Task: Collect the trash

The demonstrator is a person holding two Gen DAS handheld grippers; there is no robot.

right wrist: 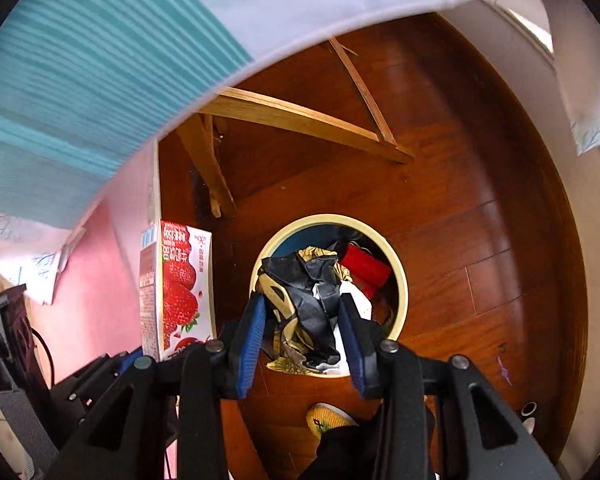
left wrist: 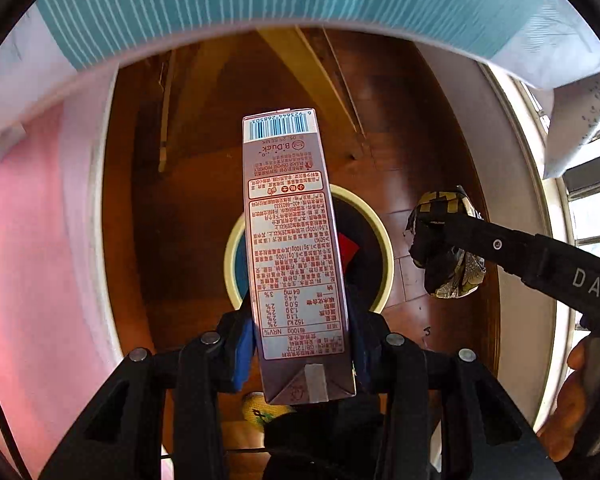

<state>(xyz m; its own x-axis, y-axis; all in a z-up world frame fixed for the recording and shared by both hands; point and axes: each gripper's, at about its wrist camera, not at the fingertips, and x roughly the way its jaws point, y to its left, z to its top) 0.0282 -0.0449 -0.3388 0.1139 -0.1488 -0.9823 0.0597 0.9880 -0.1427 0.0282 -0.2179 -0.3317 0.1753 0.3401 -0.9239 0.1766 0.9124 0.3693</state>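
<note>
Both sets of jaws are clamped partway on trash: the left gripper (left wrist: 300, 344) pinches a tall, flat-sided milk carton (left wrist: 294, 256) with glossy printed panels and a strawberry picture, and the right gripper (right wrist: 306, 332) squeezes a crumpled black-and-gold wrapper (right wrist: 304, 300), creased and shiny. Each is held above a round, cream-rimmed bin (right wrist: 400, 280) standing on the floor (right wrist: 480, 200), with a red item (right wrist: 364, 268) already in it. The floor is polished dark wood planks. Pale wooden legs (right wrist: 292, 116) show beneath a striped teal cloth (right wrist: 100, 80), beside a pink wall (right wrist: 96, 280).
</note>
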